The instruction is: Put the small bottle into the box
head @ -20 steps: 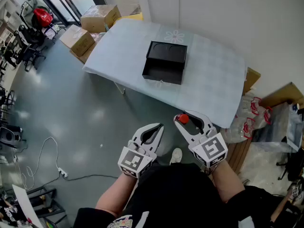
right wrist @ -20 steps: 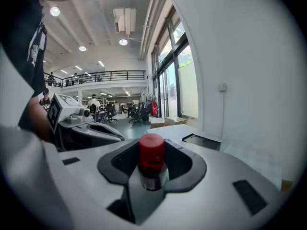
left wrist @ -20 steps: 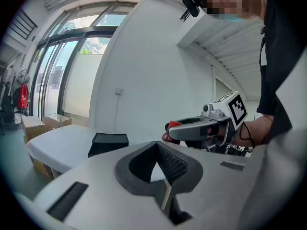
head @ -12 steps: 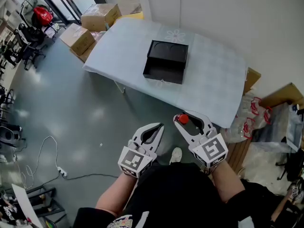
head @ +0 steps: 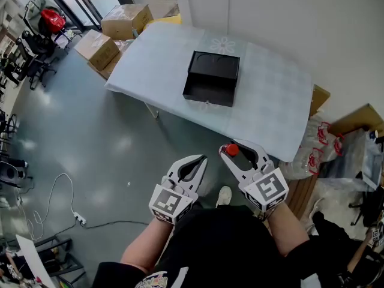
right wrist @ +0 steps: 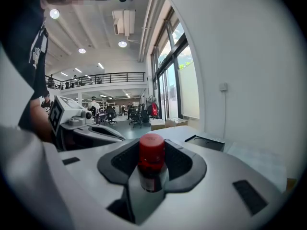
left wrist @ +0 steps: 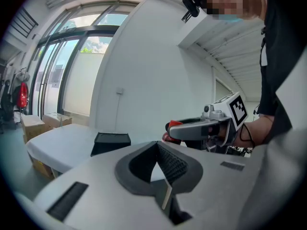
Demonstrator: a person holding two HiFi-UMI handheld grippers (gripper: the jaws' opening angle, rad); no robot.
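My right gripper [head: 231,153] is shut on the small bottle [head: 231,150], a dark bottle with a red cap [right wrist: 151,148] that stands upright between the jaws. My left gripper [head: 193,163] is beside it on the left, shut and with nothing in it. Both are held close to the person's body over the floor, well short of the table [head: 264,101]. The black box [head: 207,94] lies open on the pale tablecloth, near the front edge. It also shows far off as the dark box [left wrist: 110,142] in the left gripper view and the box [right wrist: 206,142] in the right gripper view.
Cardboard boxes [head: 123,20] stand on the floor left of the table. Plastic bags [head: 309,155] and a wooden board [head: 360,122] lie at its right end. A white wall runs behind the table. A cable [head: 60,191] trails across the grey floor at the left.
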